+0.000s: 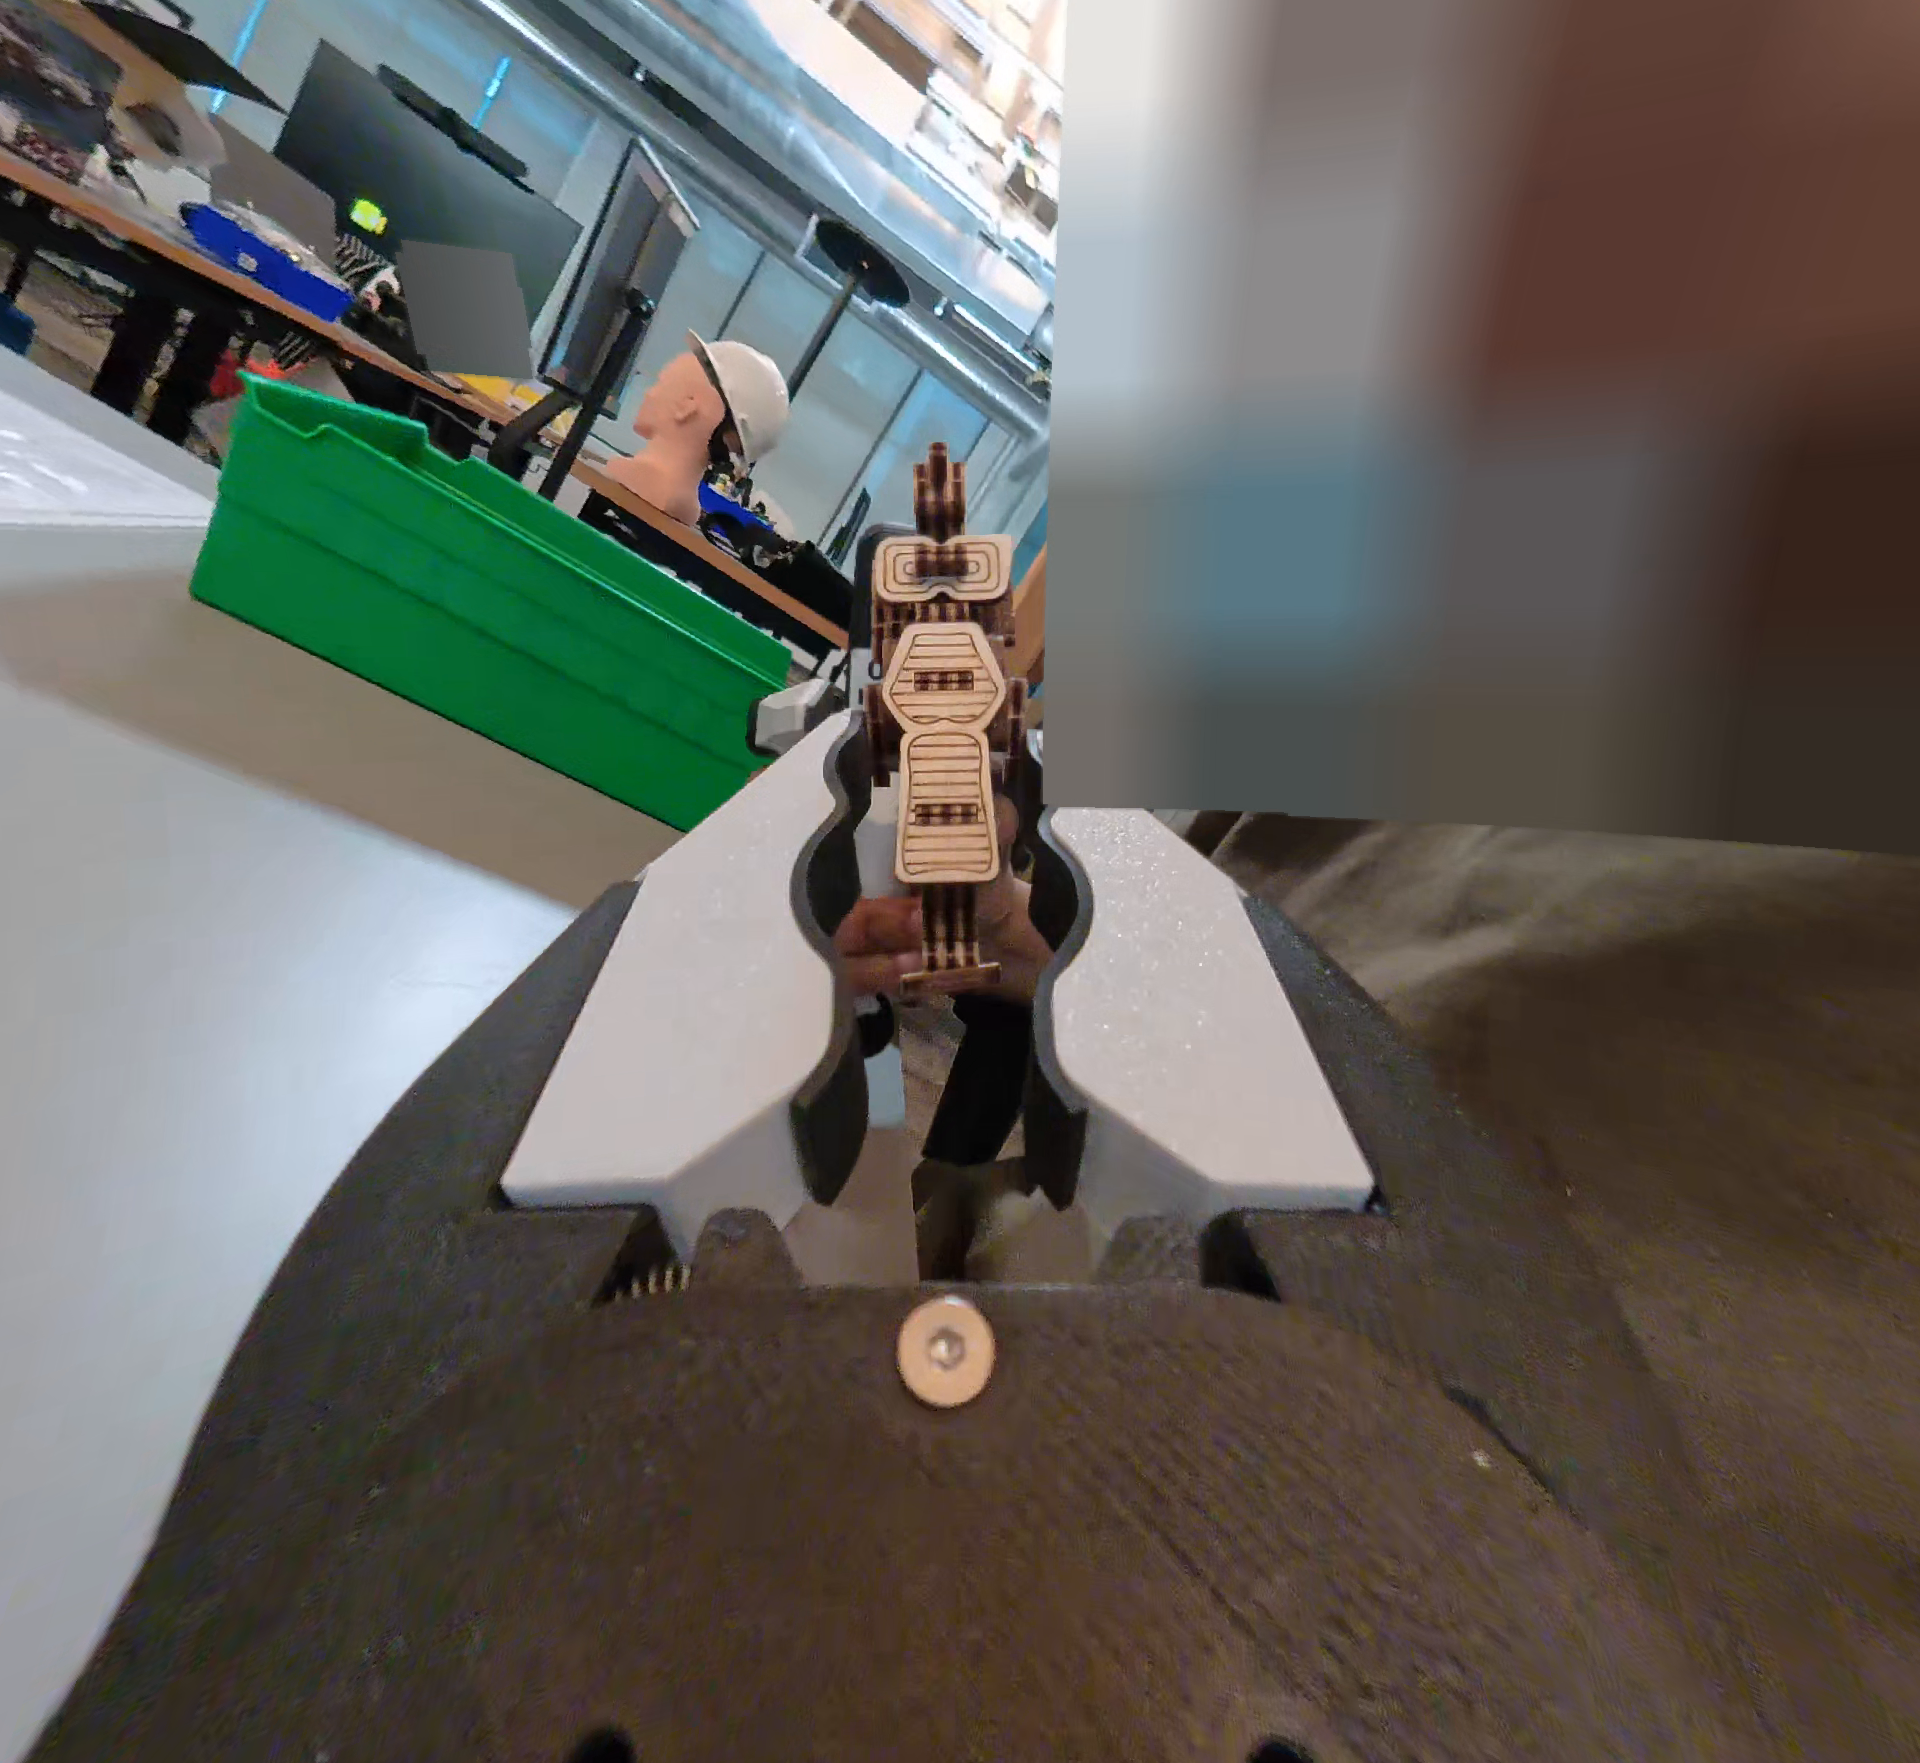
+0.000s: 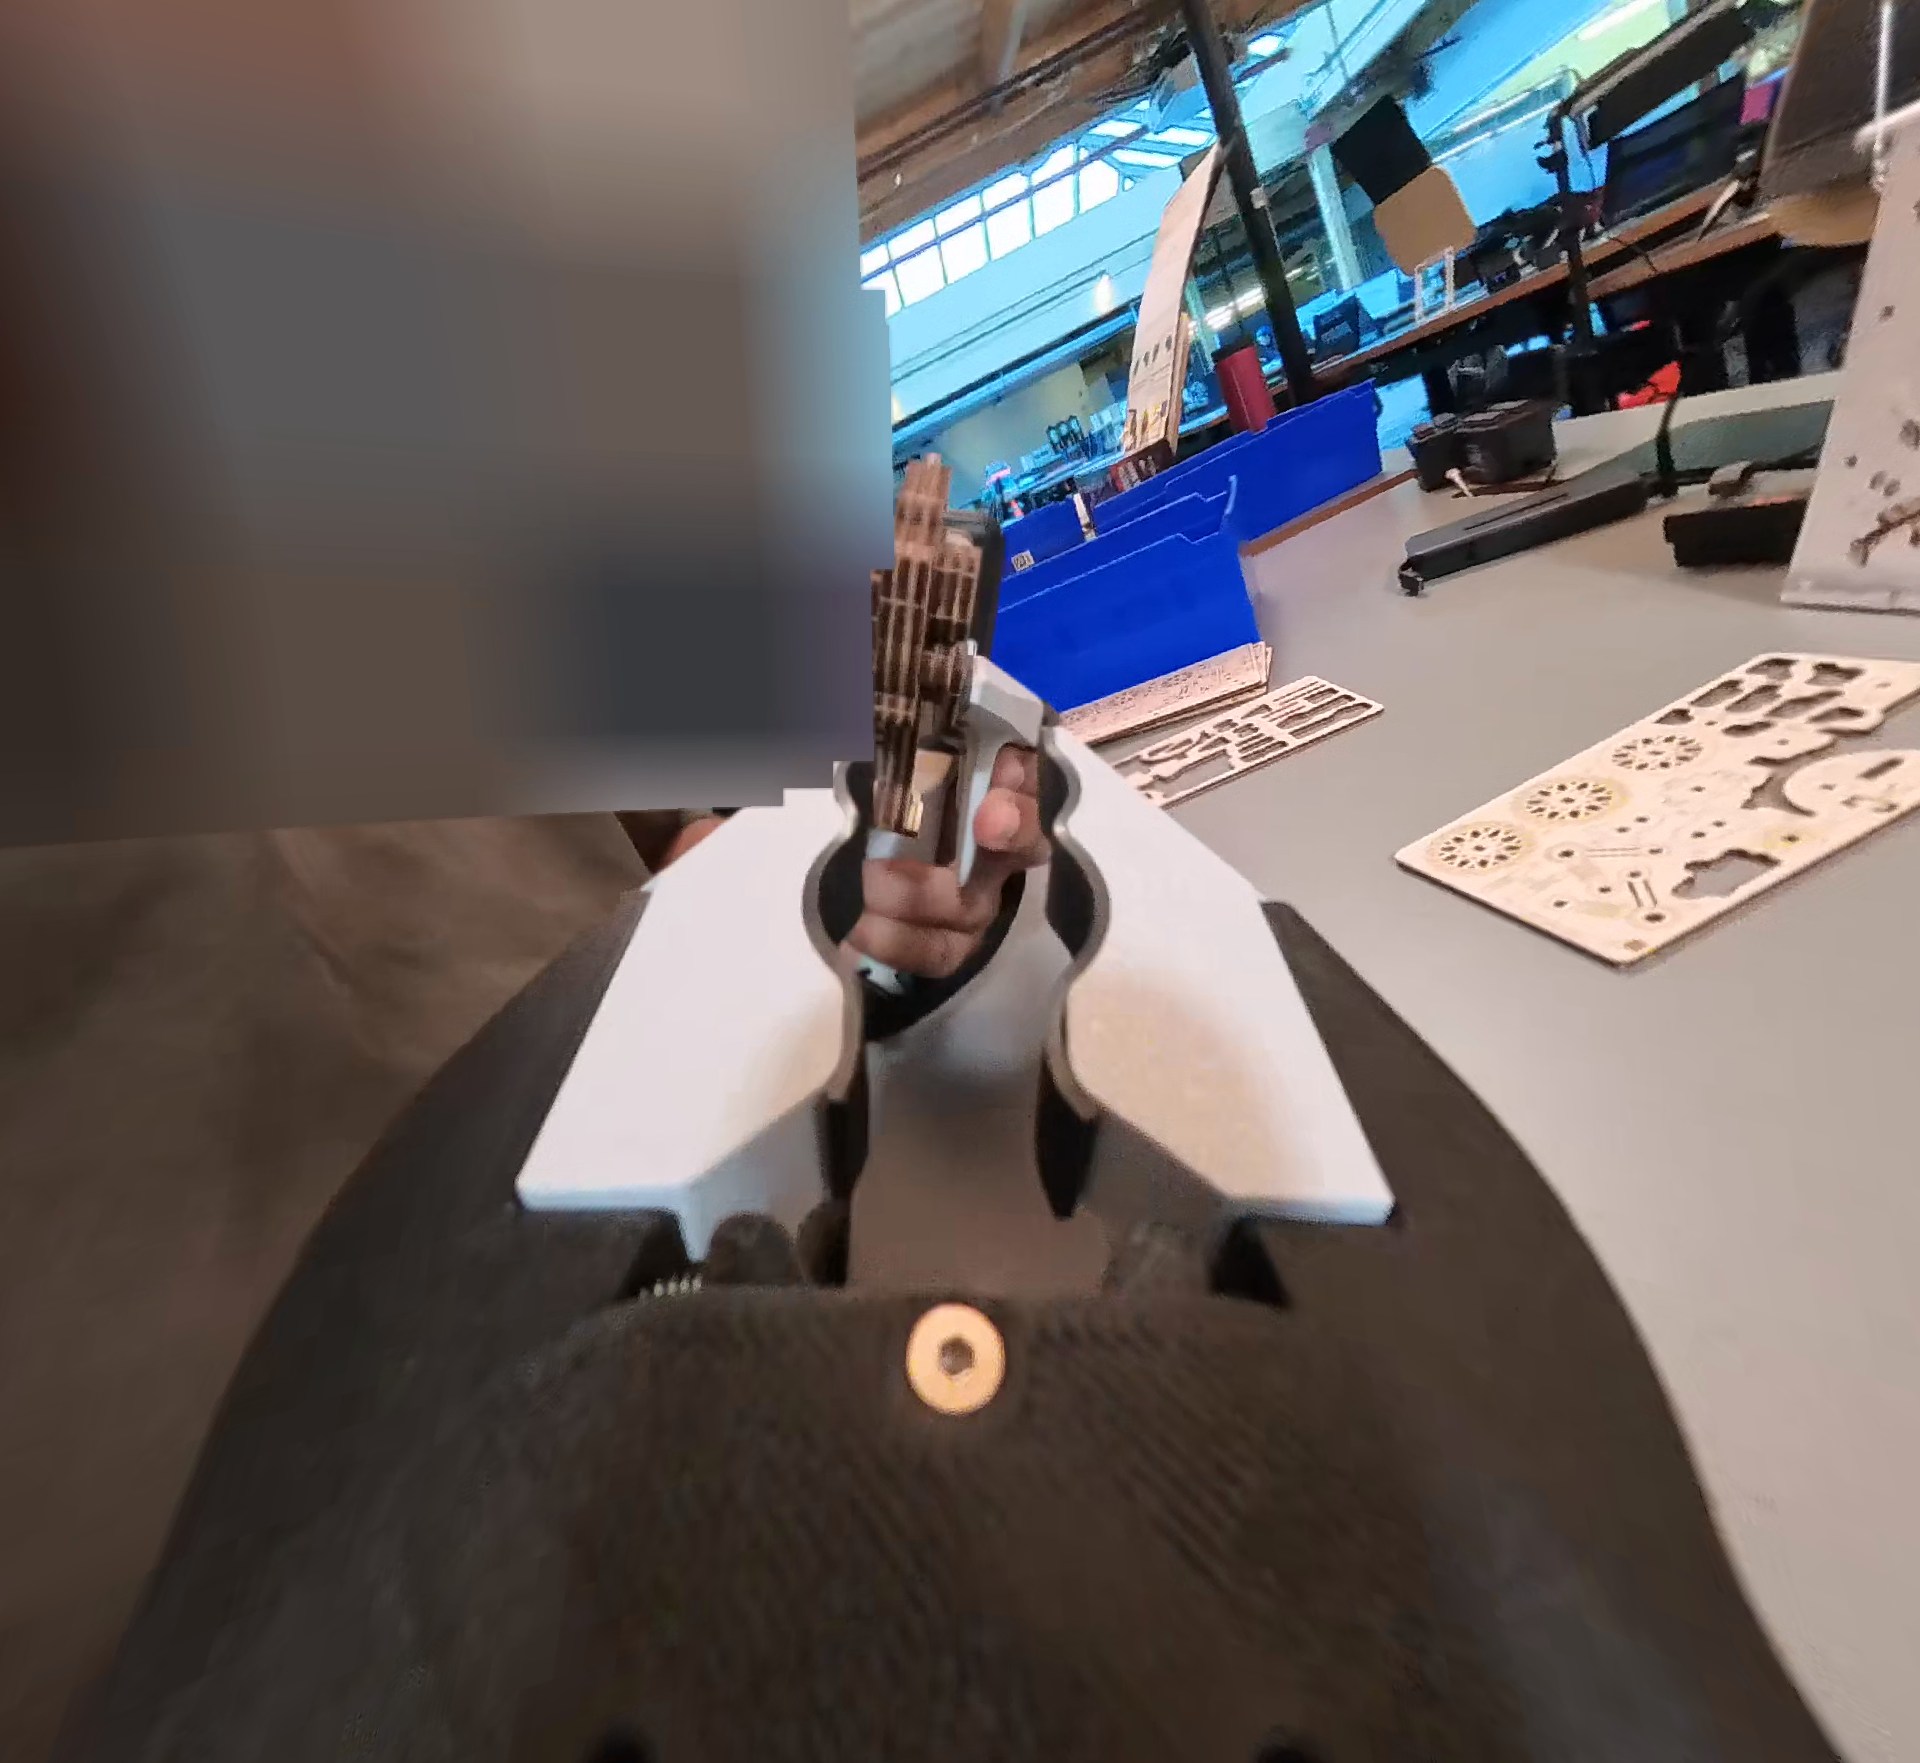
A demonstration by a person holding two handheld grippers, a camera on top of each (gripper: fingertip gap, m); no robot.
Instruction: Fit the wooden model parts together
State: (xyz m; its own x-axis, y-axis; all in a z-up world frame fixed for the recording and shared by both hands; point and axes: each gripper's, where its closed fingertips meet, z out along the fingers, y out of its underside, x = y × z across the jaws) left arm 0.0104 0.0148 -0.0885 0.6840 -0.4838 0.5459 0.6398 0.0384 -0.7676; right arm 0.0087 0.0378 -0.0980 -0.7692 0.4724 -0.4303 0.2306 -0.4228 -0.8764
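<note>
A small layered wooden model (image 1: 945, 726) with a pale engraved front plate stands upright between the fingertips of my left gripper (image 1: 940, 778), which is shut on its sides and holds it above the grey table (image 1: 208, 934). In the right wrist view the same model (image 2: 920, 633) shows edge-on, just beyond my right gripper (image 2: 951, 763). A grey finger of the left gripper (image 2: 1003, 726) is pressed against it, with a hand (image 2: 925, 903) behind. My right gripper's jaws stand apart with nothing clearly held. Part of the right gripper (image 1: 784, 716) shows behind the model in the left wrist view.
A green bin (image 1: 468, 612) stands on the table to the left. Blue bins (image 2: 1132, 601), punched-out wooden part sheets (image 2: 1683, 809) (image 2: 1247, 726) and a black device (image 2: 1507, 518) lie to the right. A person's dark clothing (image 1: 1558, 1142) is close behind. The tips of both grippers are at nearly the same place.
</note>
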